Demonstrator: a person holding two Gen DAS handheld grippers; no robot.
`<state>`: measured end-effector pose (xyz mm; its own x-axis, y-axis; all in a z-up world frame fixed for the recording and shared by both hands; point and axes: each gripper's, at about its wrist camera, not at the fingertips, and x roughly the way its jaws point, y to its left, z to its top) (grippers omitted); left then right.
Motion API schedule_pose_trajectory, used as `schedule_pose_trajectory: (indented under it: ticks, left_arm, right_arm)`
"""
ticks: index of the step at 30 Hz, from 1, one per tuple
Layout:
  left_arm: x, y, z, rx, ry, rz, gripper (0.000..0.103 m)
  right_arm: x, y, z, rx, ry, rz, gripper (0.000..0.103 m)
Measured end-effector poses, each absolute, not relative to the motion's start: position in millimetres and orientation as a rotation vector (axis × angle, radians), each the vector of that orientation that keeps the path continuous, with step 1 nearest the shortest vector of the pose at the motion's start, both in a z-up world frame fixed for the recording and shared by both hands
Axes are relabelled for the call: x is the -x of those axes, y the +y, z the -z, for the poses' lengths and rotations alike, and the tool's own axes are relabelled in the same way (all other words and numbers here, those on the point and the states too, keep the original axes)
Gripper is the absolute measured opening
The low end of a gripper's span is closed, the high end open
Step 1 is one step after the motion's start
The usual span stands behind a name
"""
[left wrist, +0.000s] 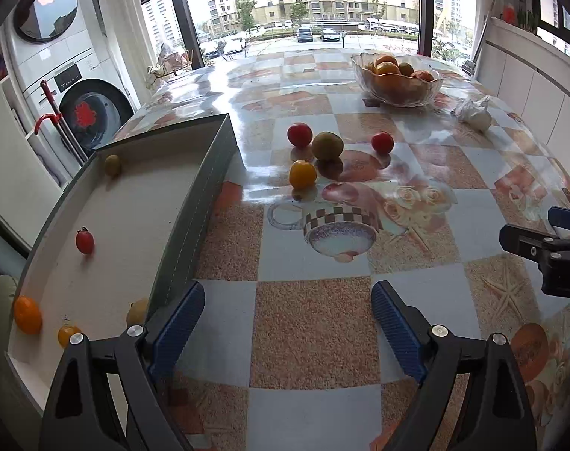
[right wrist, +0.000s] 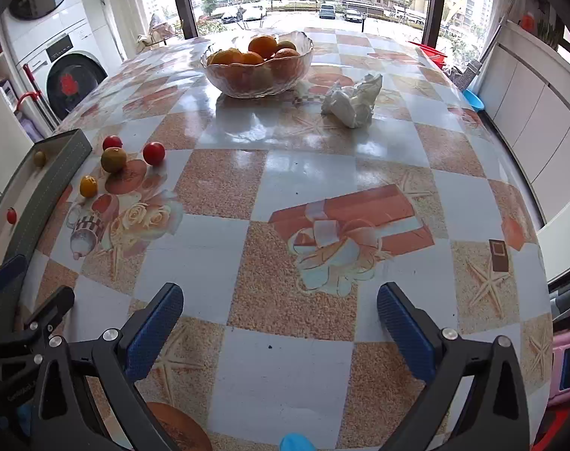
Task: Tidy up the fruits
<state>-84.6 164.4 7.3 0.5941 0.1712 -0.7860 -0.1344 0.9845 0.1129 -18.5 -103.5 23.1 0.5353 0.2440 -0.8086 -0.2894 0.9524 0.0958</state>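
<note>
Several loose fruits lie on the table: two red tomatoes [left wrist: 299, 134] [left wrist: 382, 142], a green-brown fruit [left wrist: 326, 146] and a yellow one [left wrist: 302, 174]. They also show in the right wrist view, with the green-brown fruit [right wrist: 113, 159] at the left. A grey tray [left wrist: 206, 188] at the left holds several small fruits, among them a red one [left wrist: 84, 241] and an orange one [left wrist: 27, 315]. My left gripper [left wrist: 288, 319] is open and empty beside the tray's near corner. My right gripper [right wrist: 280, 323] is open and empty over the table.
A glass bowl [left wrist: 435, 84] of oranges stands at the far side; its rim also shows in the right wrist view [right wrist: 209, 71]. Crumpled white paper [right wrist: 354, 103] lies right of it. A washing machine [left wrist: 78, 86] stands left of the table, cabinets on the right.
</note>
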Motion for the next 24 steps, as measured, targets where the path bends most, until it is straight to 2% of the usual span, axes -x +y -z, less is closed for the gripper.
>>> schedule_pose_trajectory:
  ticks: [5,7,8,24]
  left_arm:
    - [76,174,-5,-0.007,0.920,-0.204,0.092]
    - [73,175,-3,0.003,0.931,-0.204,0.102]
    - [70,176,-1,0.011,0.939,-0.204,0.103]
    - [73,176,-1,0.012,0.927,-0.204,0.103]
  right_arm:
    - [19,-98,-19,0.101,0.920,-0.290,0.103]
    - [21,-98,-18,0.093,0.899,-0.286,0.103]
    - [22,-98,-19,0.091,0.888,-0.287,0.103]
    - [22,-99,-19,0.091,0.884,-0.286,0.103]
